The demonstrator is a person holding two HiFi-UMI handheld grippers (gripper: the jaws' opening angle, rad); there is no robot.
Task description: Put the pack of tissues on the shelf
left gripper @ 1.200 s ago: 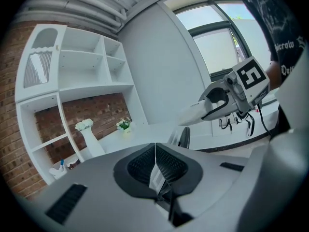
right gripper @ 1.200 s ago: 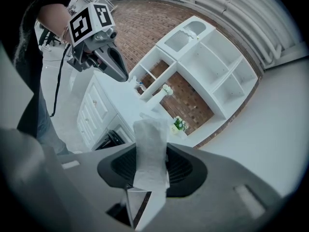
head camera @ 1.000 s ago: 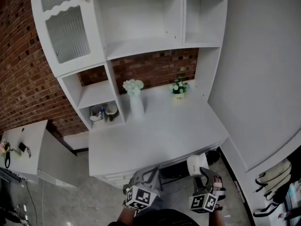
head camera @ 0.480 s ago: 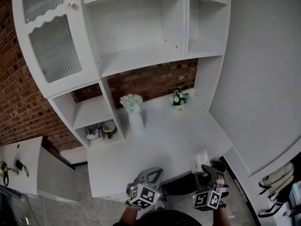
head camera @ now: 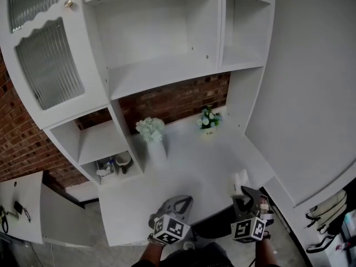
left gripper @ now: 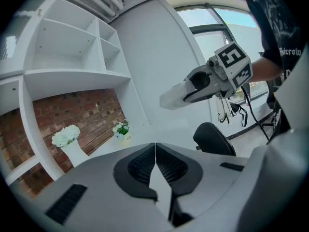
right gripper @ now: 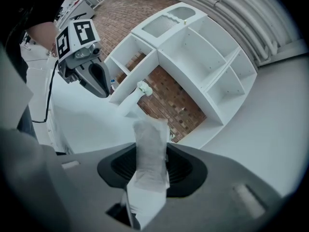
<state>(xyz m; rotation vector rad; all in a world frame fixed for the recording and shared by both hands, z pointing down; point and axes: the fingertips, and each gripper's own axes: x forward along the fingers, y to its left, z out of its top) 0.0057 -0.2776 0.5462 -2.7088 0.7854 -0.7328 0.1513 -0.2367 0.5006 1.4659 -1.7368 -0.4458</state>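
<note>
- Pack of tissues (right gripper: 150, 151), soft and wrapped in white plastic, stands clamped in the right gripper (head camera: 247, 198) over the near right corner of the white tabletop (head camera: 183, 166).
- Left gripper (left gripper: 155, 148), near left, is closed and empty.
- White shelf unit (head camera: 161, 71) rises at the far side.

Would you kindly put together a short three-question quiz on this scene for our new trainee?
1. True or false: the left gripper is shut with nothing between its jaws.
2. Which holds the pack of tissues: A, the left gripper; B, the right gripper?
3. Fill in: the white vase of flowers stands on the ____.
Key: 1 true; 2 B; 3 desk.
</note>
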